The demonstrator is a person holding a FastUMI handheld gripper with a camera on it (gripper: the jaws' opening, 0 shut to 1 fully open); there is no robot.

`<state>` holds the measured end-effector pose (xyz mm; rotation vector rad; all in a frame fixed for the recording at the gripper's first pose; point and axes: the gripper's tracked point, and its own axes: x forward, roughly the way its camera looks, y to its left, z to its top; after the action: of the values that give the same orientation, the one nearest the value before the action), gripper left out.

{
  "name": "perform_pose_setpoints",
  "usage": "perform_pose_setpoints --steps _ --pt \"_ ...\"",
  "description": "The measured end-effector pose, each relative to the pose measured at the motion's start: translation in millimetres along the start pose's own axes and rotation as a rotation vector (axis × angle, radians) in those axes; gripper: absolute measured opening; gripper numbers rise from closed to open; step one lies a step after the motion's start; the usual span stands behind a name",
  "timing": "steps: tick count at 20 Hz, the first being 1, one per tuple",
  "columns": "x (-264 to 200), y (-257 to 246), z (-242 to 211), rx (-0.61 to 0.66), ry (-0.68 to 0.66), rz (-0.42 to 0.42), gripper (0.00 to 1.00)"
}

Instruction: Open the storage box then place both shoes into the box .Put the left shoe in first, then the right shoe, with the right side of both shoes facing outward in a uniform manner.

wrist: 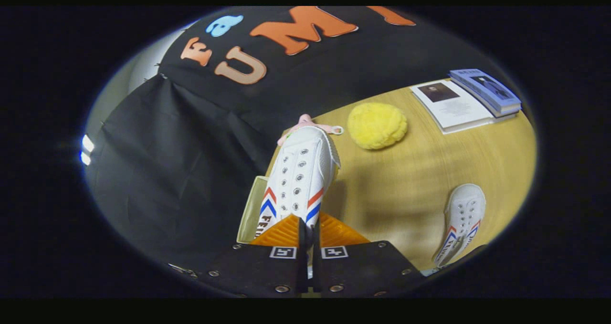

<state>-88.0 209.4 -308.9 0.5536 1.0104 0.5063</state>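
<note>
The gripper (pixel 309 228) has its two fingers drawn close together, pinched on the heel end of a white shoe (pixel 300 176), and the shoe hangs out ahead of them, toe pointing away, lifted clear of the wooden table (pixel 405 181). Its eyelets run in two rows up the top with no laces in them, and red and blue chevron stripes show on both flanks close to the fingers. Below the held shoe, just to its left, a pale greenish-cream edge (pixel 248 209) peeks out; it may be part of the storage box, but I cannot tell for sure. The second white shoe (pixel 460 224), same stripes, lies flat on the table well off to the right of the fingers, its toe pointing away as well. Beyond the held shoe's toe there is a small pink object (pixel 310 123) at the far table edge, mostly hidden, hard to identify. Just to the right of that sits a fluffy yellow ball-shaped thing (pixel 377 125), resting on the wood. Farther right again, at the far corner, an open white booklet (pixel 451 107) lies flat, with a blue book (pixel 487 90) stacked beside and partly on it.
</note>
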Motion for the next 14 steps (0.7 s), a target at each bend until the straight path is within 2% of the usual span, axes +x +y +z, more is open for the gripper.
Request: perform_pose_setpoints --steps 3,7,14 --pt "19 38 0 -0.067 0.019 0.044 0.04" --pt "55 62 -23 -0.109 0.097 0.065 0.04" --pt "85 73 -63 -0.241 0.199 0.011 0.05"
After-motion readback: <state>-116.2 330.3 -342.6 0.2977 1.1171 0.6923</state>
